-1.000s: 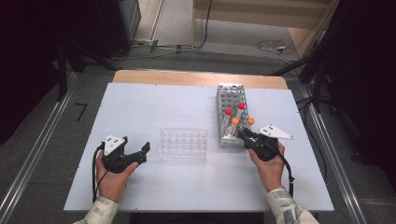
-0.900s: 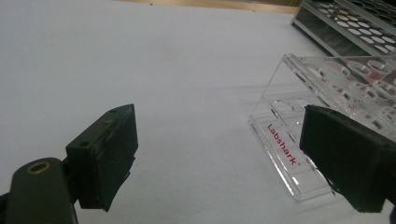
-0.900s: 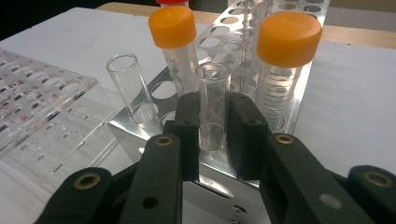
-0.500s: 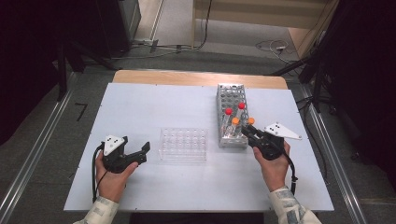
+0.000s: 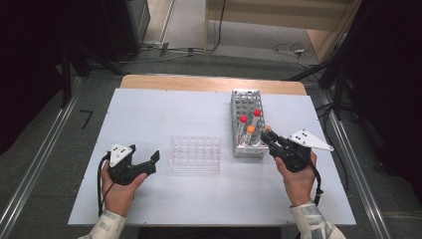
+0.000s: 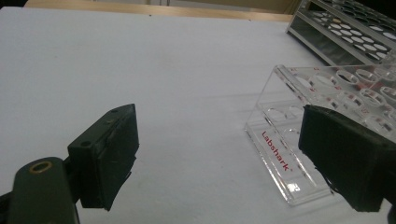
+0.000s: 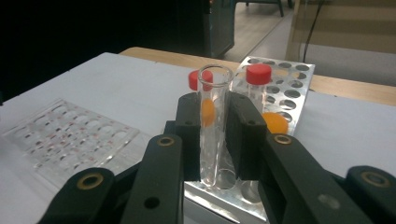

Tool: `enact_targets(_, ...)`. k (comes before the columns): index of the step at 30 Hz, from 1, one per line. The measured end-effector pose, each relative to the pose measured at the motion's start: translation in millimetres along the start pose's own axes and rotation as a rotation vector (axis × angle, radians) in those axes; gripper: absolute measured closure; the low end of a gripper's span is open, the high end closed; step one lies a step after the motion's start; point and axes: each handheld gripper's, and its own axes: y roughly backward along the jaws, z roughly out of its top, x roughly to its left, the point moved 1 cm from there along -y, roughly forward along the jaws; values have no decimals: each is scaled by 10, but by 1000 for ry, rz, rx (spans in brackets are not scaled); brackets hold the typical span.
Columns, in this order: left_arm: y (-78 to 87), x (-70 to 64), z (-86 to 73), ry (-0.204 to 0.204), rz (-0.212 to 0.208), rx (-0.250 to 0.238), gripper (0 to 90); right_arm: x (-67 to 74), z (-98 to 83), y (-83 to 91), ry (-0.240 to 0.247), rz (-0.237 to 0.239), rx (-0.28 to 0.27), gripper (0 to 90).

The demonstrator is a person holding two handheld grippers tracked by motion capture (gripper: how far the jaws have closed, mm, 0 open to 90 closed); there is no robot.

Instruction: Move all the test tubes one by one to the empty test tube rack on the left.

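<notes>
In the right gripper view my right gripper (image 7: 215, 122) is shut on a clear test tube (image 7: 214, 81) that has no cap. The tube stands upright, its bottom just over the near end of the metal rack (image 7: 292, 77). Red-capped tubes (image 7: 258, 73) and an orange-capped tube (image 7: 275, 122) stand in that rack behind it. From the high view the right gripper (image 5: 267, 141) sits at the rack's (image 5: 246, 99) near right corner. My left gripper (image 5: 153, 160) rests open on the table, left of the clear plastic rack (image 5: 195, 153). In the left gripper view, the left gripper (image 6: 219, 144) holds nothing.
The clear plastic rack (image 6: 327, 88) has no tubes in it and bears a red Labshark label. The white table (image 5: 164, 109) has a wooden strip along its far edge. Metal rails run along both sides of the table, and cables lie on the floor behind.
My right gripper has lifted a little and drawn slightly to the right with the clear tube between its jaws. The left hand and gripper have stayed in place.
</notes>
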Motion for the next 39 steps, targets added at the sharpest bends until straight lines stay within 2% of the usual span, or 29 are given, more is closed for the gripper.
enact_targets(9,79,-128,63,-15,-39,-23,137,102,-71,61,16,40,38,735)
enact_targets(14,94,-235,89,-26,-74,-22,138,137,-136,47,16,58,60,735)
enact_targets(16,117,-289,113,-29,-94,-36,146,158,-163,39,23,66,72,734)
enact_targets(22,131,-456,203,-66,-141,-34,150,230,-217,15,37,94,95,734)
enact_targets(27,67,-620,326,-74,-181,-32,167,293,-226,-4,43,115,102,735)
enact_targets(39,-75,-1125,486,-153,-282,-10,205,456,-295,-92,87,146,123,734)
